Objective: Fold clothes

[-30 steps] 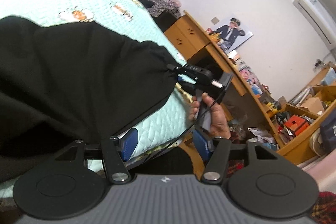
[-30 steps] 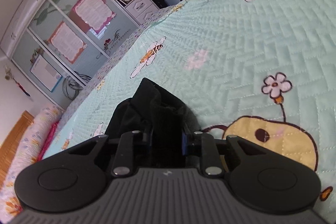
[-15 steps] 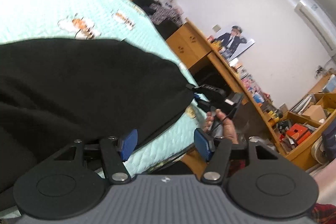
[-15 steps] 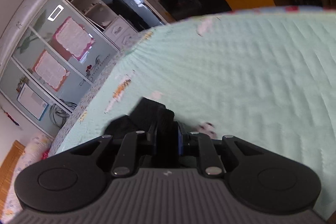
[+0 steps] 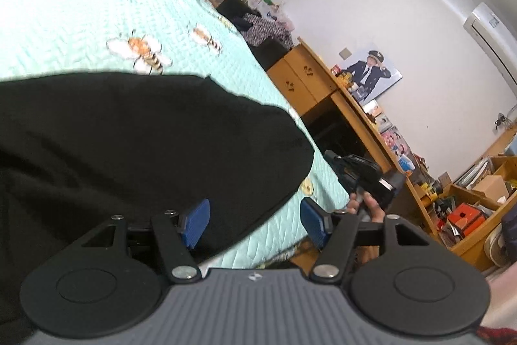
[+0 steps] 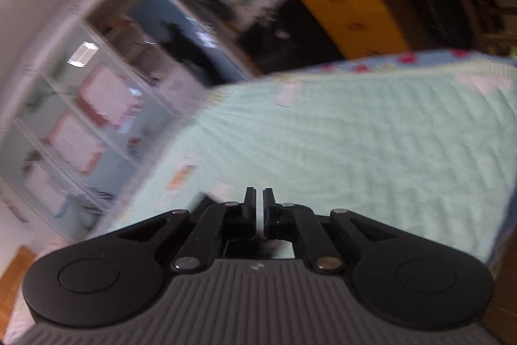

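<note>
A black garment (image 5: 135, 144) lies spread on the light green quilted bed (image 5: 80, 12) and fills the left half of the left wrist view. My left gripper (image 5: 255, 220) is open and empty, its blue pads (image 5: 195, 222) just above the garment's near edge at the bed's side. My right gripper (image 6: 259, 207) is shut with only a thin gap between the fingers, and nothing shows between them. It also shows in the left wrist view (image 5: 362, 177), off the bed's edge and clear of the garment. The right wrist view is blurred by motion.
A wooden desk (image 5: 326, 92) with clutter stands right of the bed. Shelves with boxes (image 5: 468, 209) fill the far right. A glass-door cabinet (image 6: 97, 105) stands behind the bed. The bed's edge (image 6: 501, 209) drops off at the right.
My right gripper let go of the black cloth, shut, and pulled back off the bed's edge. The garment's corner now lies flat. My left gripper stayed open and shifted slightly.
</note>
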A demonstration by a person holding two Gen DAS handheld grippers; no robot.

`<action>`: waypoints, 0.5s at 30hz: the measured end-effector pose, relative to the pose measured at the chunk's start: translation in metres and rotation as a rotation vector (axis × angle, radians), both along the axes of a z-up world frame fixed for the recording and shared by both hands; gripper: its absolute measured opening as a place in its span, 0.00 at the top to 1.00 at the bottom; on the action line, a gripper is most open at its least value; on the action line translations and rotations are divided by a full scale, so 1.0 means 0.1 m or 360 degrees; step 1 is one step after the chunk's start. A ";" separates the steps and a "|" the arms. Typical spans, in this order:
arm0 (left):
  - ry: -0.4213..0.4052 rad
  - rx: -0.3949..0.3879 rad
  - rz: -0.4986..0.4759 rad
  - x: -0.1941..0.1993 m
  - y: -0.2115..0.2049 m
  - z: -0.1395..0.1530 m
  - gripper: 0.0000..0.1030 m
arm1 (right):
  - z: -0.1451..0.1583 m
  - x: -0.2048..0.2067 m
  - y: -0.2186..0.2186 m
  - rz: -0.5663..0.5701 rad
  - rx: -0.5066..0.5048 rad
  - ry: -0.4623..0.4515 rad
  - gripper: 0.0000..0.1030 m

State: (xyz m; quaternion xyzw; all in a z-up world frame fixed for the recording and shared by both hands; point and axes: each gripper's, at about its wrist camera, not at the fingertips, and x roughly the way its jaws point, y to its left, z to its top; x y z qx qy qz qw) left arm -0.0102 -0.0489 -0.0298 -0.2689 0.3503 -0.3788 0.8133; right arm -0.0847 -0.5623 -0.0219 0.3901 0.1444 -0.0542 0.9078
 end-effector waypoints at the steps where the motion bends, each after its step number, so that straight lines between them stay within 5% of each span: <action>1: -0.0022 -0.0003 0.0004 0.02 0.00 0.05 0.37 | 0.07 0.03 0.11 0.0111 -0.0005 -0.0029 0.93; 3: -0.0065 0.0000 0.0016 0.09 -0.01 0.16 0.31 | 0.17 0.17 0.40 0.0391 -0.0008 -0.0043 0.91; 9: -0.0198 0.0097 0.0121 0.51 -0.13 0.52 0.29 | -0.01 0.62 1.24 0.0768 -0.0067 0.0094 0.84; 15: 0.0013 0.0467 0.0436 1.31 -0.37 0.53 0.14 | -0.03 0.93 1.78 0.0881 -0.0170 0.0137 0.78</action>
